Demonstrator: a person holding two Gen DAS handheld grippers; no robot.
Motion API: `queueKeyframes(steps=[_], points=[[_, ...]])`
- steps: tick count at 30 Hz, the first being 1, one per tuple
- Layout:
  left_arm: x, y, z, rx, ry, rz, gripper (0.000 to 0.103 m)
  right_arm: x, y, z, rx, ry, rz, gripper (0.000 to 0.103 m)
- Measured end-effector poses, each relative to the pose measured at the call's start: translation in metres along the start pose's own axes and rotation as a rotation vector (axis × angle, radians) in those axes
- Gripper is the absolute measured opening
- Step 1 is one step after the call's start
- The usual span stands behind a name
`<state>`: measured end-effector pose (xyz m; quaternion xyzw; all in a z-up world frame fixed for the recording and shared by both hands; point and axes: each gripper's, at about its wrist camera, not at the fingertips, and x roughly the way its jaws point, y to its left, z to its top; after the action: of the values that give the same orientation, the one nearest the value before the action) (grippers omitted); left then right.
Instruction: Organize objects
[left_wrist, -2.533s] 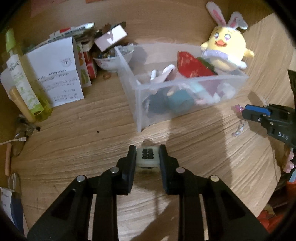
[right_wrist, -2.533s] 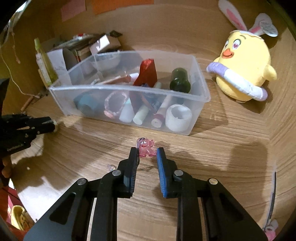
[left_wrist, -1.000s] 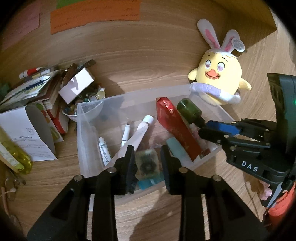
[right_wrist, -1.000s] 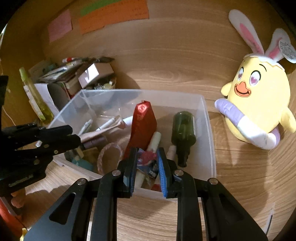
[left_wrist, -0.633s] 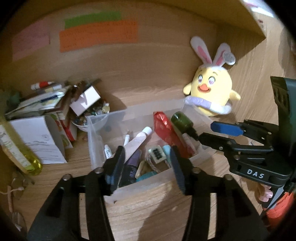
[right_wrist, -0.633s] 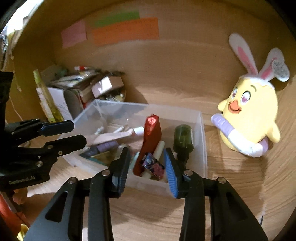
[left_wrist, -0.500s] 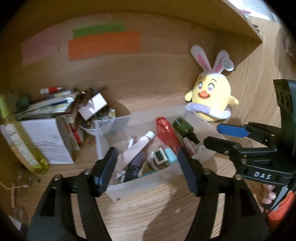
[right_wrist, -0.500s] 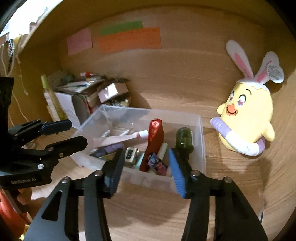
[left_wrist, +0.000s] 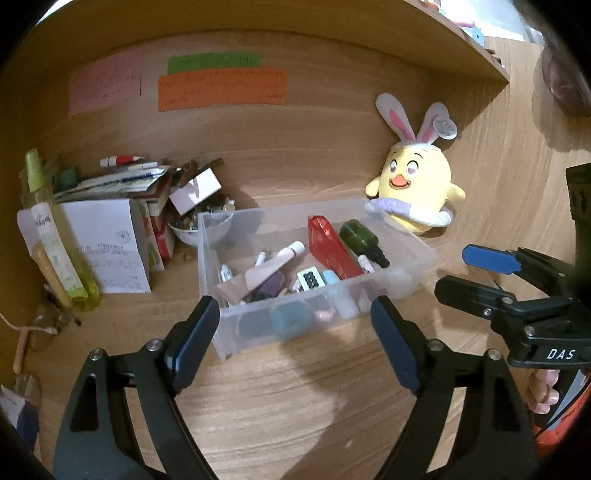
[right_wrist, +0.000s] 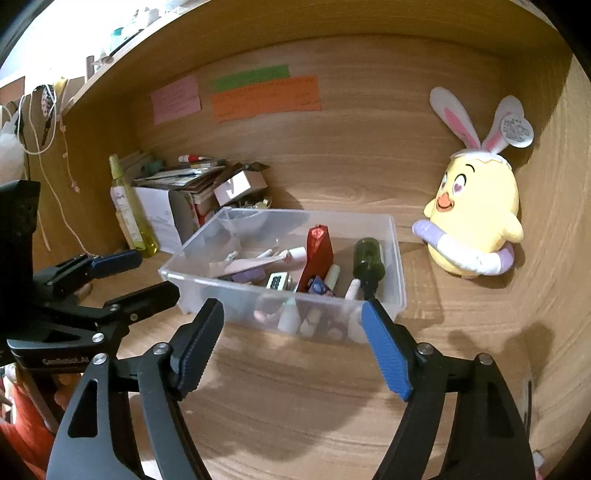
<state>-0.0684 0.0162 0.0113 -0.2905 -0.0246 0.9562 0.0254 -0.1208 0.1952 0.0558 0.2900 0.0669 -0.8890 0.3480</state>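
Note:
A clear plastic bin sits on the wooden desk. It holds a red pouch, a green bottle, a white block with black dots, tubes and other small items. My left gripper is wide open and empty, in front of the bin. My right gripper is wide open and empty, also in front of the bin. Each gripper shows in the other's view: the right gripper and the left gripper.
A yellow bunny-eared plush leans against the back wall right of the bin. Left of the bin stand boxes, papers, a small bowl of trinkets and a yellow-green bottle. Coloured notes hang on the wall.
Both grippers carried small items over the bin, opened and dropped them in. The dotted block now lies in the bin. Both grippers have pulled back and opened wider.

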Motion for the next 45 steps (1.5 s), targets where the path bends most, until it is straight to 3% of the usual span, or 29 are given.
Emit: queueKeyframes(steps=[26, 45], points=[[0.000, 0.002, -0.012, -0.039, 0.015, -0.016, 0.085, 0.000, 0.003, -0.010, 0.019, 0.021, 0.021, 0.077], [-0.006, -0.002, -0.012, -0.046, 0.004, -0.032, 0.098, -0.001, 0.004, -0.012, 0.019, 0.023, 0.024, 0.081]])
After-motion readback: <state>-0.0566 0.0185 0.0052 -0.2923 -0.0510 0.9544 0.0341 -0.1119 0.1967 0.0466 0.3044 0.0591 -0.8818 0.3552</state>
